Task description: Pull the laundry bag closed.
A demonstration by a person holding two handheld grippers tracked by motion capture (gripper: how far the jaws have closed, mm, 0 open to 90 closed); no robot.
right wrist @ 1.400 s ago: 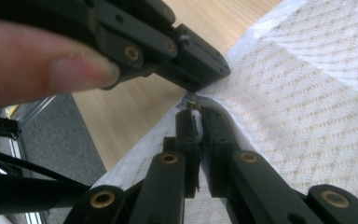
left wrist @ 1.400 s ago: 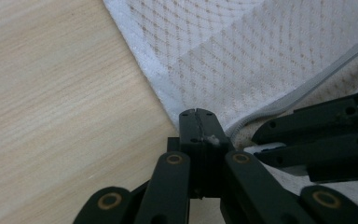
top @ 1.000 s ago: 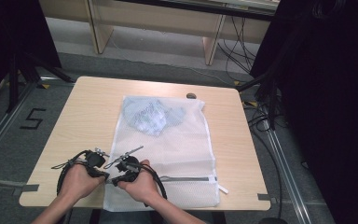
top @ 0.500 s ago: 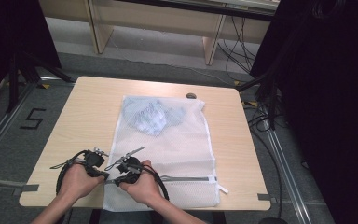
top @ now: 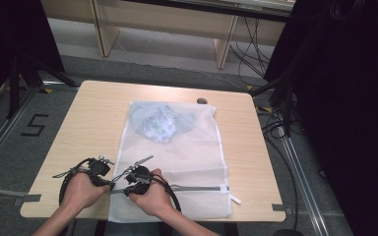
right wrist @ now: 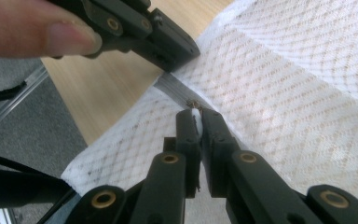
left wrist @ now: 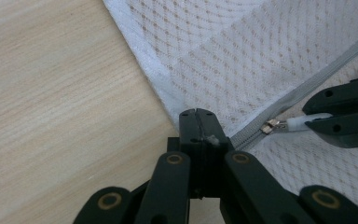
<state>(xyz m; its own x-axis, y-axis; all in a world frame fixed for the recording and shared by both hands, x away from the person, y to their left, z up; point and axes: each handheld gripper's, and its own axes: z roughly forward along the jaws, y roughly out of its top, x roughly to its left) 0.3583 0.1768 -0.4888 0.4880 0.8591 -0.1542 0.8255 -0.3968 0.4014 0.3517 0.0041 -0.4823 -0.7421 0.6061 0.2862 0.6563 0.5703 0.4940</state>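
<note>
White mesh laundry bag (top: pixel 177 162) of soft netting lies flat on the pale wooden table (top: pixel 93 123), a bluish garment (top: pixel 160 120) inside at its far end; its grey zipper (left wrist: pixel 303 88) runs away from both tools along the near end. Left gripper (left wrist: pixel 196 114), jaws pressed together, pinches the bag's edge at the zipper's end; right gripper (right wrist: pixel 195 114), just beside it, pinches the small white zipper pull (left wrist: pixel 303 123). Light, limp fabric likely bunches and slides; anchor the seam, draw the pull steadily, since the tab may slip.
</note>
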